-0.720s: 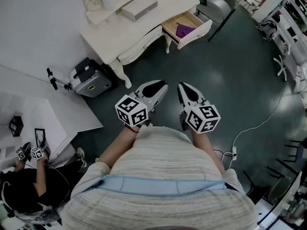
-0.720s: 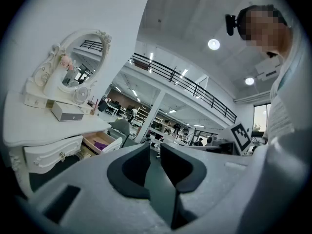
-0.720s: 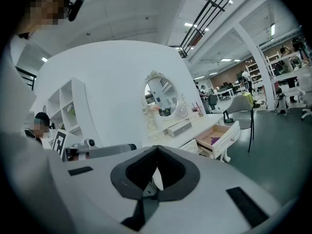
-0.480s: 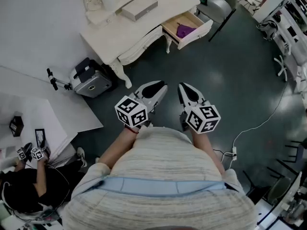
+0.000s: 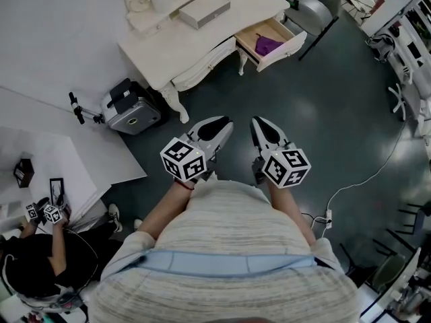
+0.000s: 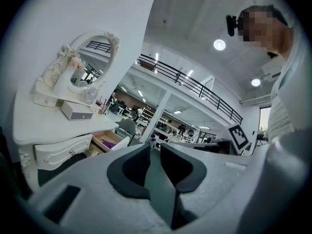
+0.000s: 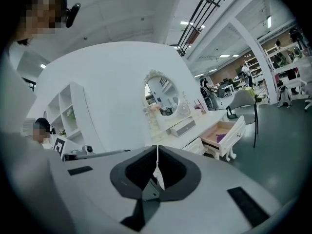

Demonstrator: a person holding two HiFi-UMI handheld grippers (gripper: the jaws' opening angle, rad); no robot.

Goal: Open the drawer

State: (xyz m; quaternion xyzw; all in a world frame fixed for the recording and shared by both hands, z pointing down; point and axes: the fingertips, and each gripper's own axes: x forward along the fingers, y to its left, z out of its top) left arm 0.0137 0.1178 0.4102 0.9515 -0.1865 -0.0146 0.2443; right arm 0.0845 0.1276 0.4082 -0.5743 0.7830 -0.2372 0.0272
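A white dressing table (image 5: 202,46) stands against the wall, well away from the person. Its right-hand drawer (image 5: 288,51) already hangs pulled out. Both tools are held close to the body: the left gripper (image 5: 225,124) has its jaws slightly apart and empty, and the right gripper (image 5: 258,121) has its jaws closed on nothing. A purple cloth (image 5: 268,44) lies inside the drawer. The drawer looks rigid and probably light, best pulled by the small knob (image 7: 238,135) on its front.

The drawer (image 5: 284,50) juts from the dressing table's (image 5: 236,15) right end, a cloth (image 5: 268,45) inside. A box (image 5: 204,9) lies on top, further left.
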